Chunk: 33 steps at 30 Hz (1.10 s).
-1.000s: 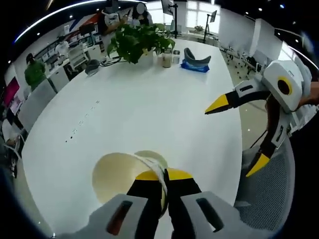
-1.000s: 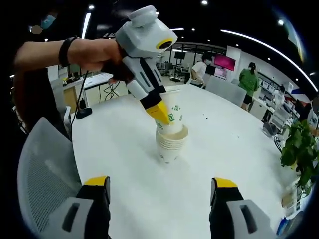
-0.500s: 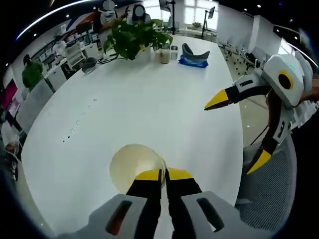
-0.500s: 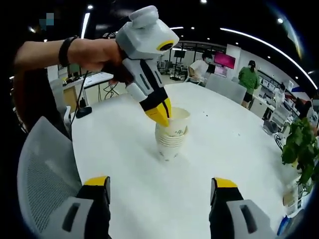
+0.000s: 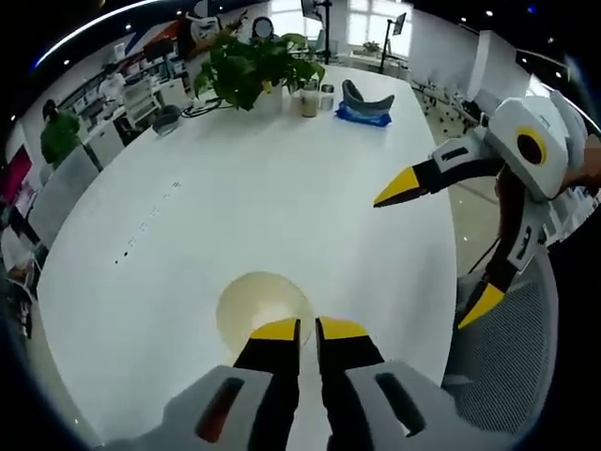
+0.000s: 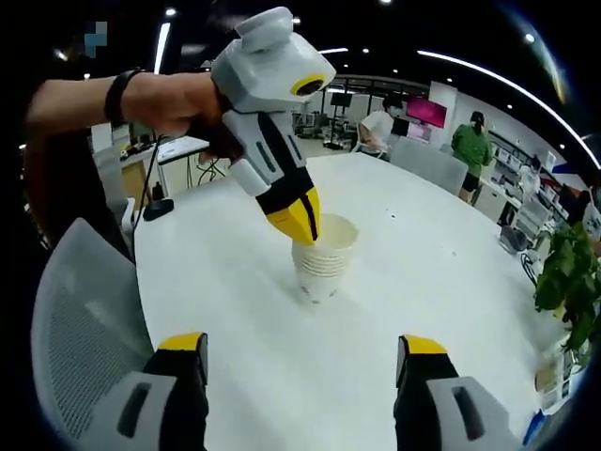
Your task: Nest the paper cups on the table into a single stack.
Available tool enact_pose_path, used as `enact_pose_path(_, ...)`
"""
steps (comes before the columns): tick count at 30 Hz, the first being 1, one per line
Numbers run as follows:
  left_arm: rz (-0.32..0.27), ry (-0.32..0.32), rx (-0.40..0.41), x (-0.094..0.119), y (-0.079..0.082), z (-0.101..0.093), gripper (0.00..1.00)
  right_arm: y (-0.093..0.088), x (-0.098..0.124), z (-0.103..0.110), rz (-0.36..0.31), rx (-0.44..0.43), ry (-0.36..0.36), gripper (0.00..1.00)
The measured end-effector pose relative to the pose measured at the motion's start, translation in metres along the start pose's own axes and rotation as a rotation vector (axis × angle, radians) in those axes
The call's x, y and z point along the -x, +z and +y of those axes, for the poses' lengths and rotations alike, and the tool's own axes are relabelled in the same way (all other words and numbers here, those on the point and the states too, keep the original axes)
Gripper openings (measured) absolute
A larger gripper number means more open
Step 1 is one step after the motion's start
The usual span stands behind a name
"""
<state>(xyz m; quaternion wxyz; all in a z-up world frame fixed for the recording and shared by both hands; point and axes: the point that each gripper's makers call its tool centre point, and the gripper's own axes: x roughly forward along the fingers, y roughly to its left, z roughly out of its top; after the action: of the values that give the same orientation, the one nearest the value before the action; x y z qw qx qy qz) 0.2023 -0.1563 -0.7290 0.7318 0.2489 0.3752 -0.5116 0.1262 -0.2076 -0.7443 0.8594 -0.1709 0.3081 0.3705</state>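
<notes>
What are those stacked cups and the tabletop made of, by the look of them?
The stacked cups look like thin paper: matte cream walls, rolled rims layered at the top, a faint green print. The tabletop looks like smooth white laminate or painted board with a slight sheen; the exact material can't be told.

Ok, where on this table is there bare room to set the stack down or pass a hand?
The table is bare from the cup stack out to the far end. That end is crowded: a potted plant, jars and a blue-grey item. Near the stack, the left claw sits at the rim; the right claw hovers at the table's edge.
</notes>
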Motion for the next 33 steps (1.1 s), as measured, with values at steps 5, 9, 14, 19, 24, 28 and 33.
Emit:
enact_pose_path(5,-0.030,0.012,-0.003,0.007,-0.002,0.012,0.07,0.005,-0.010,-0.007,0.000,0.008,0.010,0.83)
enact_pose_path(9,-0.063,0.032,0.005,0.017,-0.003,0.017,0.14,0.013,-0.023,-0.019,-0.007,0.013,0.014,0.83)
enact_pose_path(14,-0.086,0.072,-0.008,0.028,-0.014,0.029,0.23,0.028,-0.035,-0.025,-0.023,0.043,0.029,0.81)
enact_pose_path(19,-0.092,0.092,0.022,0.031,-0.028,0.037,0.38,0.040,-0.052,-0.039,-0.017,0.088,0.051,0.79)
enact_pose_path(24,-0.103,0.069,0.025,0.022,-0.039,0.039,0.40,0.042,-0.068,-0.042,-0.005,0.115,0.099,0.69)
enact_pose_path(28,-0.098,0.049,0.019,0.011,-0.043,0.036,0.43,0.041,-0.082,-0.042,0.014,0.143,0.127,0.68)
enact_pose_path(33,-0.083,0.035,-0.013,-0.011,-0.049,0.039,0.44,0.038,-0.096,-0.038,0.045,0.168,0.166,0.67)
